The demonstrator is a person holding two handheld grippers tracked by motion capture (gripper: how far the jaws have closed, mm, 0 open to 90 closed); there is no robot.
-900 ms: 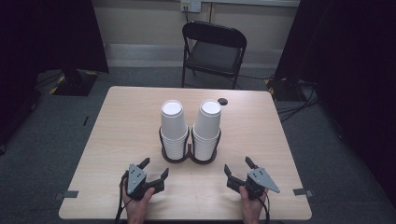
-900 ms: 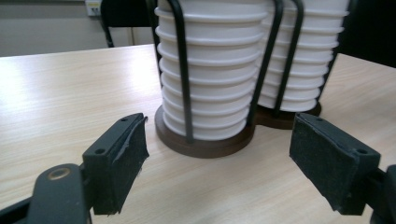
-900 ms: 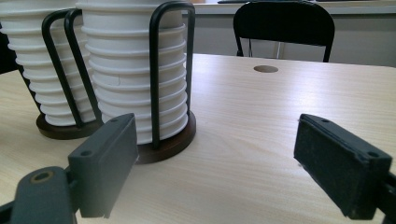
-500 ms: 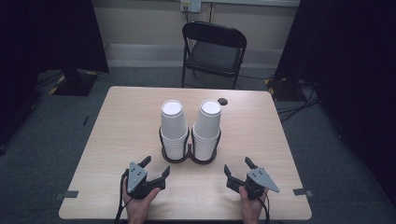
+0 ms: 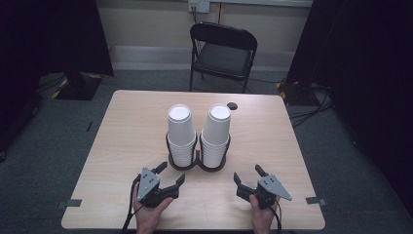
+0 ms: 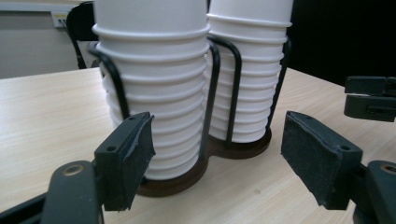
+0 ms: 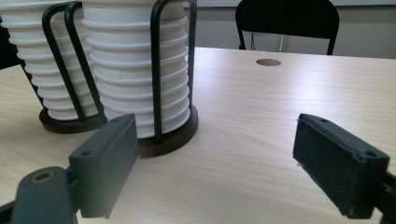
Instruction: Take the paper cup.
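Nothing has moved since the earlier frames: two stacks of white ribbed paper cups point(image 5: 199, 134) fill a black wire double holder point(image 5: 197, 163) mid-table point(image 5: 122, 141), unlabelled, while left claw point(image 5: 169, 176) and right claw point(image 5: 247, 174) gape empty nearby.

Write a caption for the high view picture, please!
Two stacks of white cups wait in a black holder on the table.

- High view: tabletop point(image 5: 272, 141) evenly lit from overhead, room edges v. dark, shadows soft.
- Gripper views: near pads point(image 6: 128, 158) blurred, paper cup stacks point(image 6: 154, 84) sharp, bright.
- Faint sheen on wood point(image 7: 261, 107); background chair point(image 7: 285, 18) soft.
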